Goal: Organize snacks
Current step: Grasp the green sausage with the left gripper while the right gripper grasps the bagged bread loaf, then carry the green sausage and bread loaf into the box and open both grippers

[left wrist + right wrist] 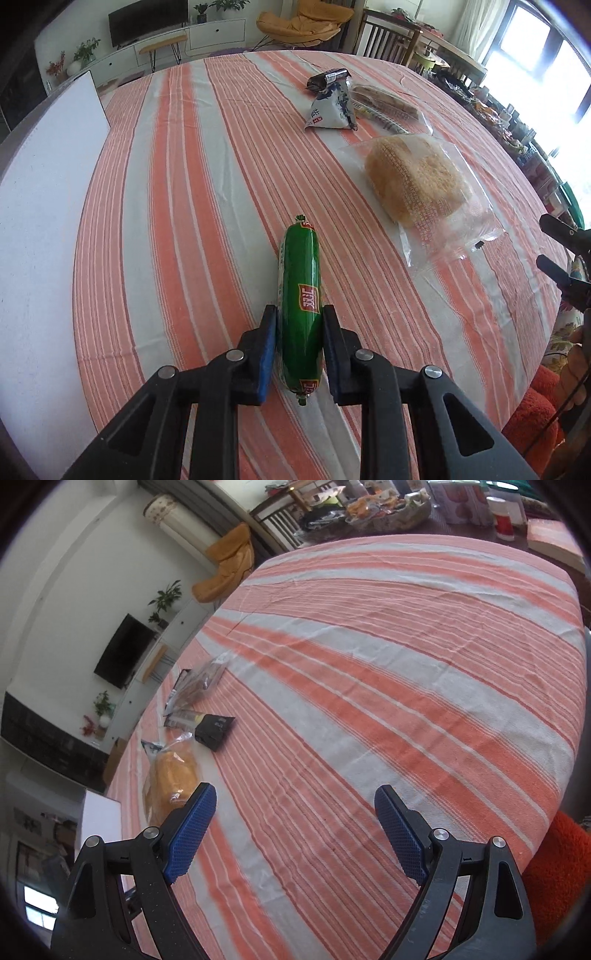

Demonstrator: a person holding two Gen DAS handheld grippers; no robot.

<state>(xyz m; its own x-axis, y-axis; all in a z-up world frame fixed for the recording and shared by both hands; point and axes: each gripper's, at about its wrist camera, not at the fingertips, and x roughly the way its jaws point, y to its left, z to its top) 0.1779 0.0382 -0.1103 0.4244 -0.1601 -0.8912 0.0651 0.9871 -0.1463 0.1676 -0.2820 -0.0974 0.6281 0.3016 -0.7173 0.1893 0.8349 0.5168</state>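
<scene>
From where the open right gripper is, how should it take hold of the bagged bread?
Grip the bagged bread across the loaf's narrow width, coming from above with the right gripper. The loaf lies flat on the tablecloth; its clear wrapper's loose ends would slip.

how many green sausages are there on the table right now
1. The green sausage sits lengthwise between the pads of the left gripper, on the striped tablecloth near the table's front edge. The other packets hold no second one that I can see.

White walls, dark television (147, 20), wooden chair (388, 38), bright window (535, 70).
</scene>
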